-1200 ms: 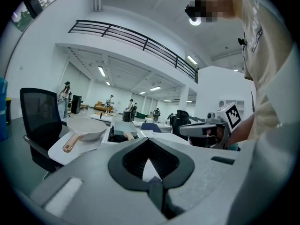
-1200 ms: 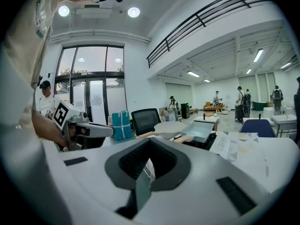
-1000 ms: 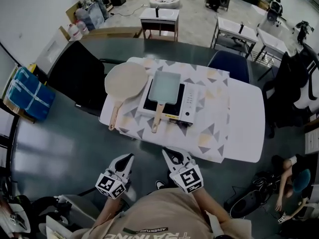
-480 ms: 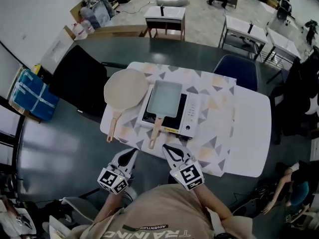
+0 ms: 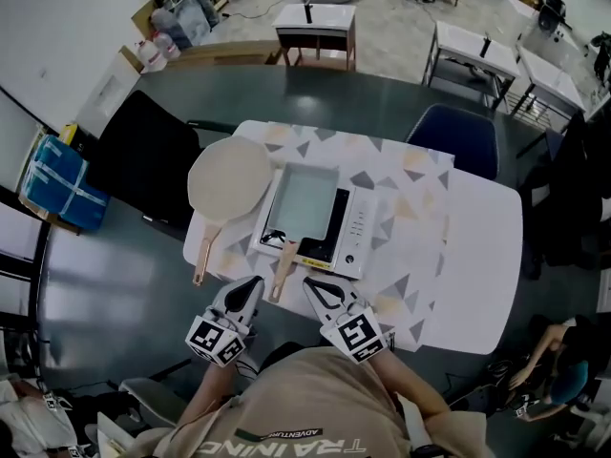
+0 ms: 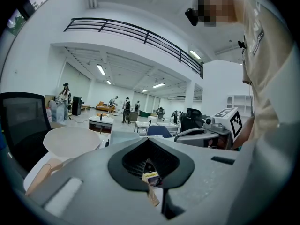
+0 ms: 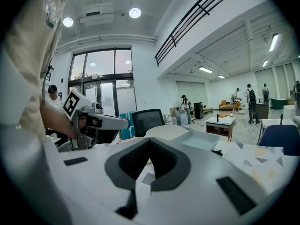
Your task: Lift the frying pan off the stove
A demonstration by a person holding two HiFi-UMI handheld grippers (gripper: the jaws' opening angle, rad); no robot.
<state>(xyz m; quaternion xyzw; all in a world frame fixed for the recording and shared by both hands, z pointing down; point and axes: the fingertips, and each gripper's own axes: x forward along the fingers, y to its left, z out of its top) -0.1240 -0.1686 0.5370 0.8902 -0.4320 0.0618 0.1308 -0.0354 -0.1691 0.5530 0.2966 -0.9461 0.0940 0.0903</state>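
Frying pan handle (image 5: 284, 268) beyond stove (image 5: 355, 233) edge

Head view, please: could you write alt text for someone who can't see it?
A rectangular pale-blue frying pan with a wooden handle sits on a white portable stove on a patterned tablecloth, a round beige pan beside it on the left. Below, a person's left gripper and right gripper hover near the handle, jaws shut, empty.
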